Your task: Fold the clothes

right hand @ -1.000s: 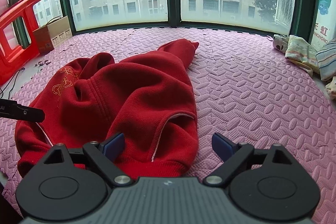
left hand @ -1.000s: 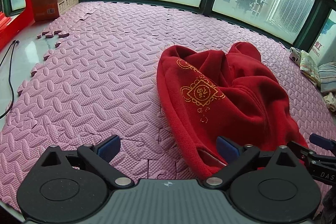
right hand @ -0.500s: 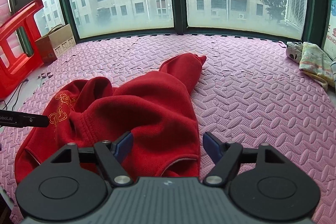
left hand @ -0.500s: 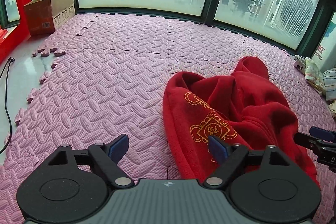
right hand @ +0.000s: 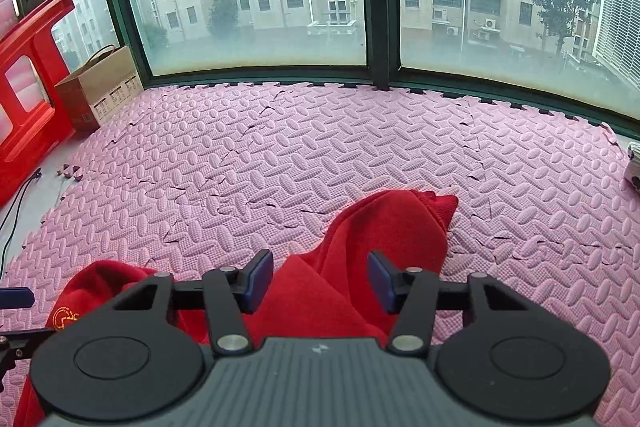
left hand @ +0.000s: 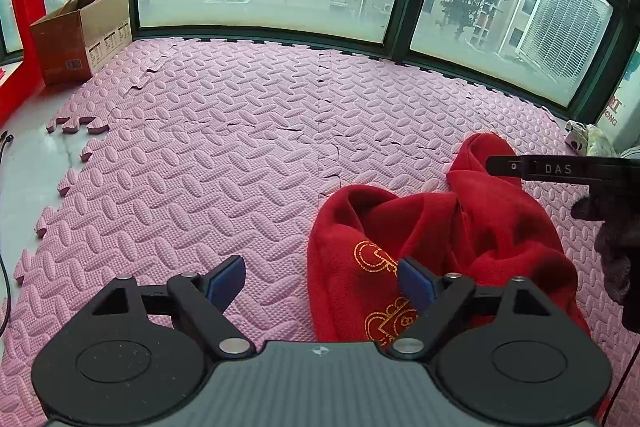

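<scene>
So the pink mat (left hand: 224, 155) is bare except for the red hoodie (left hand: 440, 251), bunched in a heap near its front. Nothing's folded; my guess is it needs spreading flat first. Left gripper (left hand: 320, 279) and right gripper (right hand: 320, 277) both hang spread, holding nothing.

Pulled back and lifted over the last second: left gripper (left hand: 320, 277), right gripper (right hand: 320, 277). Narrowed a little, both jaw gaps, yet apart. Sweater (left hand: 440, 247) now lower in both views, bunched taller. Right gripper's finger risen across the left view's right edge.
</scene>
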Demonstrator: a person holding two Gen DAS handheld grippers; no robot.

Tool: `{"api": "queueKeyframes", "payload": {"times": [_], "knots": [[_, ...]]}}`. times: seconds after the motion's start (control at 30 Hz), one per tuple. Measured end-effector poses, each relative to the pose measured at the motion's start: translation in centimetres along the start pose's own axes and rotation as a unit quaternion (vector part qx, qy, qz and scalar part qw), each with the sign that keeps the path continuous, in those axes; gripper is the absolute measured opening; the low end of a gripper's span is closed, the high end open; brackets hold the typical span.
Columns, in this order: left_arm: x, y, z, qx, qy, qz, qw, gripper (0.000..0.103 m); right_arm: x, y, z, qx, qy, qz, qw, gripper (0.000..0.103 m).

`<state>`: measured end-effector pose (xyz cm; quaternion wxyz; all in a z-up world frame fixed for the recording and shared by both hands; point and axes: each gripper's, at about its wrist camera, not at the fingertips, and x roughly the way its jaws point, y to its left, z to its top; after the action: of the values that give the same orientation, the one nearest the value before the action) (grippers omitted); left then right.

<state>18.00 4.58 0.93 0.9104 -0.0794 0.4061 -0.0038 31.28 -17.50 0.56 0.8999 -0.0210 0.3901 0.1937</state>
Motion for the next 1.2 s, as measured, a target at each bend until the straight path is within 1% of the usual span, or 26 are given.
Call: {"api": "queueKeyframes", "payload": {"times": [0.03,0.1,0.2,0.27,0.3,0.4,0.5,0.57,0.7,0.77,0.83,0.87,0.9,0.93,0.97,1.0,1.03,1.13,1.2], "knots": [[0.2,0.1,0.3,0.001,0.000,0.000,1.0000,0.086,1.0,-0.1,0.5,0.003,0.007,-0.001,1.000,0.046],[0.6,0.3,0.9,0.002,-0.002,0.002,1.0000,0.086,3.1,-0.3,1.4,0.008,0.020,-0.003,1.000,0.045],[1.2,0.4,2.0,0.006,-0.006,0.005,1.0000,0.086,5.4,-0.8,1.8,0.019,0.040,-0.007,0.999,0.040],[1.7,0.3,2.8,0.012,-0.010,0.007,0.9999,0.086,5.9,-1.0,1.7,0.022,0.044,-0.008,0.999,0.031],[2.0,0.2,3.3,0.017,-0.012,0.010,0.9997,0.086,5.8,-1.2,1.6,0.023,0.043,-0.008,0.999,0.023],[3.0,-0.2,4.6,0.035,-0.014,0.008,0.9993,0.084,5.4,-1.6,1.4,0.024,0.038,-0.009,0.999,0.009],[4.3,-0.7,5.7,0.046,-0.006,-0.005,0.9989,0.084,4.3,-2.2,1.4,0.025,0.023,-0.009,0.999,0.008],[5.2,-1.0,6.2,0.054,0.005,-0.022,0.9983,0.084,2.7,-2.9,1.7,0.029,0.002,-0.011,1.000,0.008],[7.0,-1.9,6.3,0.076,0.036,-0.041,0.9956,0.084,-1.5,-4.9,1.2,0.048,-0.041,-0.024,0.998,0.008],[7.8,-2.1,6.1,0.082,0.054,-0.053,0.9938,0.079,-3.7,-6.0,0.9,0.059,-0.062,-0.031,0.996,0.008],[8.3,-2.1,5.9,0.079,0.066,-0.066,0.9924,0.068,-5.8,-7.1,0.5,0.069,-0.083,-0.038,0.993,0.008],[8.4,-2.0,5.8,0.078,0.072,-0.073,0.9917,0.056,-6.9,-7.6,0.4,0.074,-0.093,-0.041,0.992,0.008],[8.4,-2.0,5.7,0.076,0.075,-0.078,0.9912,0.050,-7.9,-8.2,0.2,0.079,-0.104,-0.044,0.990,0.008],[8.3,-2.0,5.5,0.074,0.078,-0.084,0.9906,0.043,-9.0,-8.7,0.1,0.084,-0.114,-0.048,0.989,0.008],[8.1,-2.0,5.4,0.077,0.078,-0.085,0.9903,0.038,-10.1,-9.2,-0.1,0.089,-0.125,-0.051,0.987,0.008],[7.9,-1.9,5.2,0.078,0.077,-0.083,0.9905,0.026,-11.1,-9.8,-0.2,0.094,-0.135,-0.054,0.985,0.008],[7.6,-1.8,5.1,0.078,0.077,-0.080,0.9907,0.014,-11.5,-10.2,-0.7,0.098,-0.132,-0.062,0.984,0.008],[6.6,-1.4,4.8,0.075,0.072,-0.085,0.9909,0.011,-11.0,-11.3,-2.7,0.108,-0.087,-0.097,0.986,0.009],[5.8,-1.3,4.7,0.079,0.065,-0.087,0.9910,0.011,-10.7,-12.1,-4.1,0.115,-0.057,-0.120,0.984,0.012]]}}
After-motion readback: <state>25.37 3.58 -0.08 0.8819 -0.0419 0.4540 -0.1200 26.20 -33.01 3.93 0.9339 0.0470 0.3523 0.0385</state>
